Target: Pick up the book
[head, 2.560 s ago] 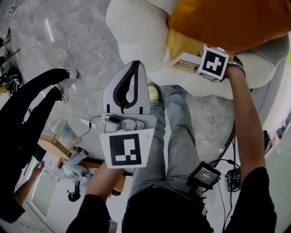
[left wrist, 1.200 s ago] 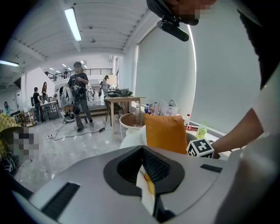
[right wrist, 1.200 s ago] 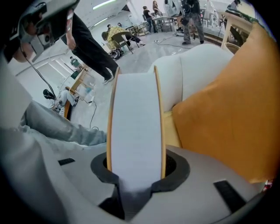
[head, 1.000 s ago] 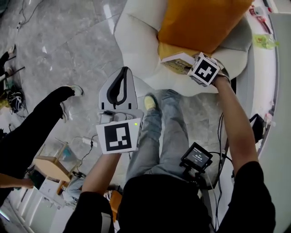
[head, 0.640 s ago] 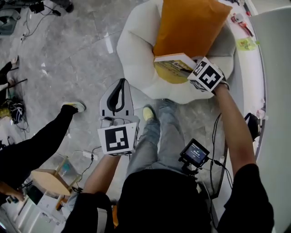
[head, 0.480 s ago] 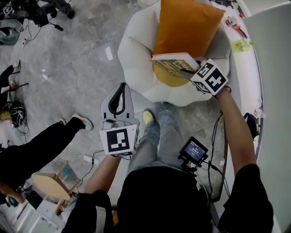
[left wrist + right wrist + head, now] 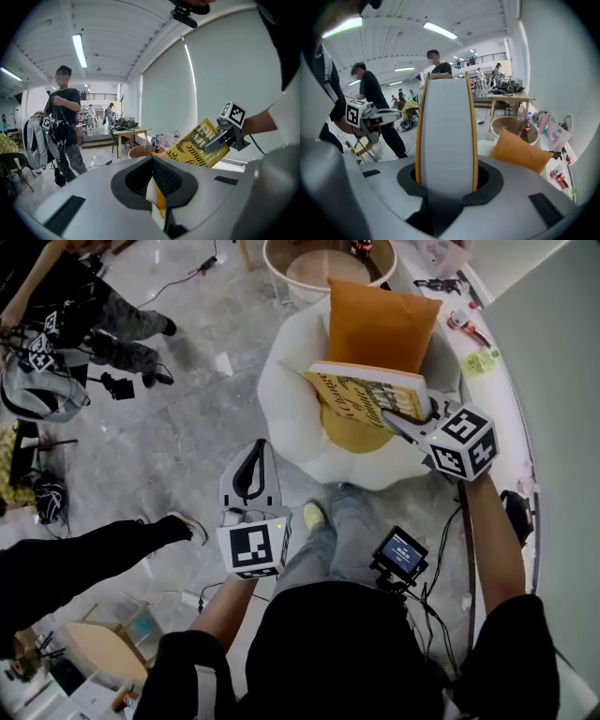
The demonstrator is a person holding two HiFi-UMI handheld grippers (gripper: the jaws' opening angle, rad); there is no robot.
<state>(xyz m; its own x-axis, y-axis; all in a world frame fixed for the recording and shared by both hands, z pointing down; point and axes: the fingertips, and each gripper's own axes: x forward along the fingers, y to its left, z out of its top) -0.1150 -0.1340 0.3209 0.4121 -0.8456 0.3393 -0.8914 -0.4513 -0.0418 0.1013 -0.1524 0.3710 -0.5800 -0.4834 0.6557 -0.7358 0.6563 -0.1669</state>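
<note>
Up off the chair has come the book (image 7: 367, 393), where before it lay low on the seat by the cushion. The right gripper (image 7: 405, 418) has lifted it.

From the head view, the book now hangs in the air above the white chair (image 7: 281, 409), in front of the orange cushion (image 7: 380, 322). The right gripper pinches it at one edge, so most of the book sticks out to the side. The left gripper (image 7: 249, 465) floats lower down, well apart from the book, with its jaws together and nothing in them.

From the left gripper view, the left gripper (image 7: 154, 187) has its jaws closed on nothing, with just a thin slit between them. Past them, the yellow book (image 7: 194, 143) is tilted up, with the right gripper (image 7: 214, 139) clamped on its lower side.

From the right gripper view, the book (image 7: 445, 122) stands tall between the jaws of the right gripper (image 7: 446, 183). The pads press on both covers, and the white page edge faces the camera. The cushion (image 7: 518, 152) sits below on the right, and the left gripper (image 7: 375, 115) shows far off on the left.

I think the lift is nearly done. To do it well, keep the squeeze firm and move slowly. The book is held by one edge only, so it may droop or slide out if swung fast. Hold it steady, clear of the cushion.
</note>
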